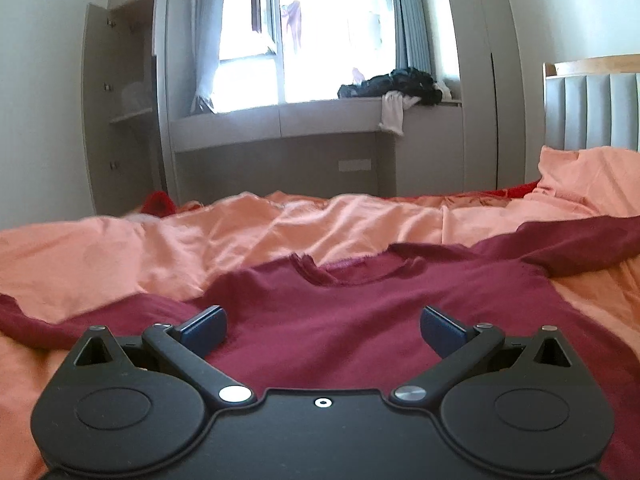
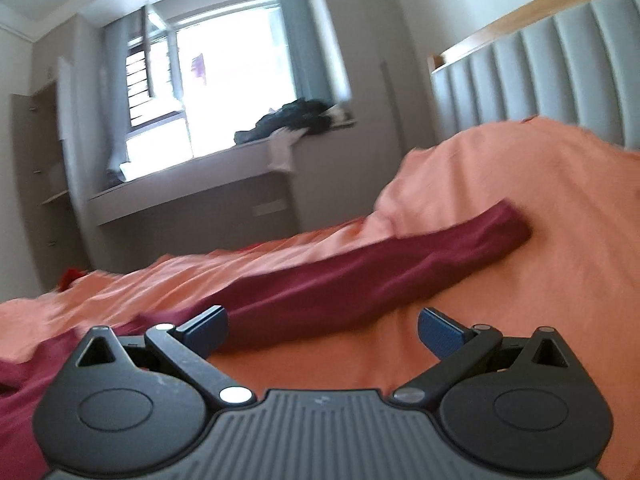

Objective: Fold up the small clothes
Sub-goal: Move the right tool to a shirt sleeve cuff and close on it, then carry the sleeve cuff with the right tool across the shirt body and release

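Observation:
A dark red long-sleeved top (image 1: 352,312) lies spread flat on the orange bedsheet (image 1: 160,252), neckline (image 1: 352,272) away from me, sleeves out to both sides. My left gripper (image 1: 323,330) hovers open over the chest of the top, nothing between its blue pads (image 1: 206,328). In the right wrist view one red sleeve (image 2: 400,256) stretches up and right across the orange sheet (image 2: 520,280). My right gripper (image 2: 323,330) is open just below that sleeve near the shoulder end, its left pad (image 2: 208,328) over the sleeve's edge, empty.
A grey padded headboard (image 2: 540,80) stands at the right. Beyond the bed are a window bench (image 1: 280,120) with a pile of dark and white clothes (image 1: 400,88), a bright window and an open cabinet (image 1: 120,100). A small red item (image 1: 160,202) lies at the bed's far edge.

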A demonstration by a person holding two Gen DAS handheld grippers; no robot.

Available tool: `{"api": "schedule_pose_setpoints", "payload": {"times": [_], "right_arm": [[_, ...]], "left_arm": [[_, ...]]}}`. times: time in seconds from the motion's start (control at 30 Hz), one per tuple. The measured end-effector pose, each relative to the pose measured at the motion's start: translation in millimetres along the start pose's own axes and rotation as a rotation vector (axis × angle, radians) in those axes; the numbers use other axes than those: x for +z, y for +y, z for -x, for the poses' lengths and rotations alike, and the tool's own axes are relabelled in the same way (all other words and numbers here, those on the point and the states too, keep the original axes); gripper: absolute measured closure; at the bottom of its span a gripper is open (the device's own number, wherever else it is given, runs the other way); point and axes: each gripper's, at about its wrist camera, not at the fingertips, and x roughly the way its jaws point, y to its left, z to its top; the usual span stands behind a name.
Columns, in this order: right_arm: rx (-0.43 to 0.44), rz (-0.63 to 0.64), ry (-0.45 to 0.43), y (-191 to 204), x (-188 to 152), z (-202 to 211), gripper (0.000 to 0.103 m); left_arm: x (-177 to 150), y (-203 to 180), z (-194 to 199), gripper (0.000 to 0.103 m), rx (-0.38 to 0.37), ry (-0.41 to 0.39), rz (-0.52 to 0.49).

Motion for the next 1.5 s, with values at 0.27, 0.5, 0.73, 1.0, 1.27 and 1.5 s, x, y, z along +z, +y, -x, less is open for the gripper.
{"api": "schedule_pose_setpoints", "payload": {"times": [0.27,0.5,0.73,1.0,1.27,1.5], "right_arm": [[-0.146,-0.006,0.015,-56.8,17.1,-67.2,0.0],[-0.217,-0.115,0.026,-102.9,18.2,-104.8,0.0],[-0.306,-0.311,-0.079,-143.8,17.4,-122.5,0.016],[-0.423,-0.228,-0.054,-136.3,30.0,-150.8,0.09],[-0.334,0.067,-0.153,-43.6,73.3,-123.3,0.093],[-0.057,0.361,-0.238,96.0,99.6,-82.4,0.093]], "left_arm": [[-33.5,20.5,-38.7,0.0,-0.048,0.098,0.088],[-46.8,24.4,-51.9,0.0,-0.075,0.16,0.127],[-50.5,22.7,-56.0,0.0,-0.08,0.167,0.124],[-50.6,23.9,-58.6,0.0,-0.084,0.173,0.13],[-44.9,30.1,-52.0,0.0,-0.098,0.151,0.173],[-26.5,52.8,-32.2,0.0,-0.06,0.073,0.238]]}}
